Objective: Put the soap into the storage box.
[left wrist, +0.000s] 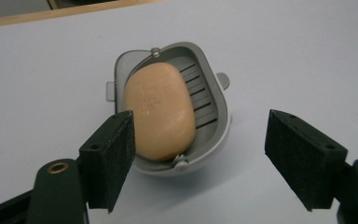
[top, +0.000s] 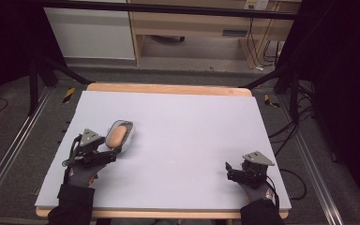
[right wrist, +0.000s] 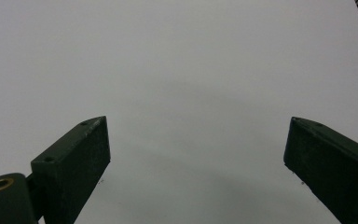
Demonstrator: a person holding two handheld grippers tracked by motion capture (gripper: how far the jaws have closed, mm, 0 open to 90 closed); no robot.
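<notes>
High view: a pale sheet (top: 178, 140) covers the table. The soap dish (top: 126, 136), grey, sits on the sheet's left part, with an orange soap (top: 116, 135) lying in it. The left gripper (top: 107, 154) is just beside the dish's near end, held in a gloved left hand (top: 79, 176). The right gripper (top: 229, 169) is well apart, at the sheet's near right, held in the right hand (top: 258, 190), its jaws over bare sheet.

Left gripper view: the jaws stand wide apart and hold nothing. The dish (left wrist: 214, 116) lies just ahead of them, nearer the left jaw, whose pad overlaps the dish's near left rim in the picture; whether it touches cannot be told. The soap (left wrist: 161, 109) fills the dish's left side, leaving the slotted floor bare on the right. A small tab juts out on either side of the dish.

Right gripper view: the jaws are spread wide, gripping nothing, with plain sheet (right wrist: 177, 93) between and ahead of them
</notes>
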